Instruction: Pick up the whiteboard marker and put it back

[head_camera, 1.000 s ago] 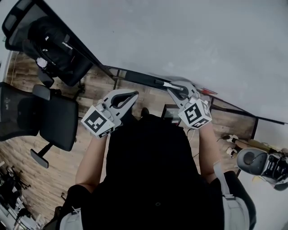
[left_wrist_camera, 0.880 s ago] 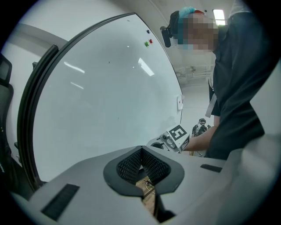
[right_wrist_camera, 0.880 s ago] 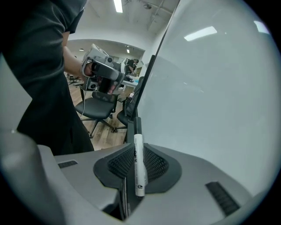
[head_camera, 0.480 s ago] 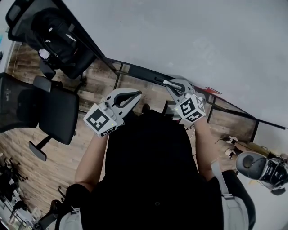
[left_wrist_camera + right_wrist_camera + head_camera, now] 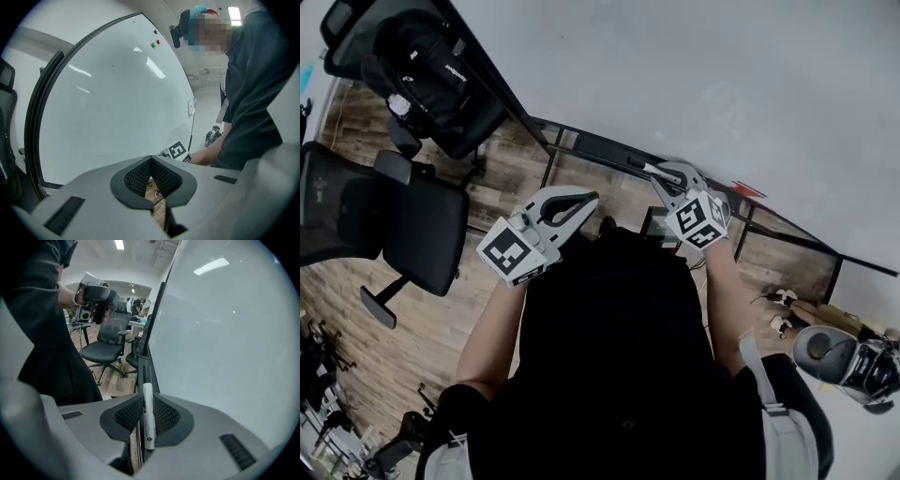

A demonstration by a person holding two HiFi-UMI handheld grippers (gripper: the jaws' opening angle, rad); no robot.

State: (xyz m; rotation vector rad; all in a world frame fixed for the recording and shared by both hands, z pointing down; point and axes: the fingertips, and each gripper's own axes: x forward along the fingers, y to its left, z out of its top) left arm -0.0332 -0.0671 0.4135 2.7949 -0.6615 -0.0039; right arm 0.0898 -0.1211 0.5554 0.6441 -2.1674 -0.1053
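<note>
A white whiteboard marker [image 5: 148,416] with a black cap is pinched between the pads of my right gripper [image 5: 147,414], lying along the jaws with its cap pointing away. In the head view the marker [image 5: 648,169] sticks out of the right gripper [image 5: 664,175] just over the dark tray ledge [image 5: 598,150] at the foot of the whiteboard [image 5: 694,84]. That ledge [image 5: 142,373] runs straight ahead under the cap. My left gripper [image 5: 581,200] hangs apart to the left, shut and empty, its ribbed pads [image 5: 161,174] pressed together.
Two black office chairs [image 5: 403,230] stand on the wood floor at left, one with a dark bag [image 5: 427,70]. The whiteboard stand's black frame [image 5: 787,234] and some cables lie at right, near a grey wheeled base [image 5: 839,354]. The person's dark torso fills the lower middle.
My right gripper with the marker has shifted a little up and left toward the tray ledge. The left gripper has barely moved.
</note>
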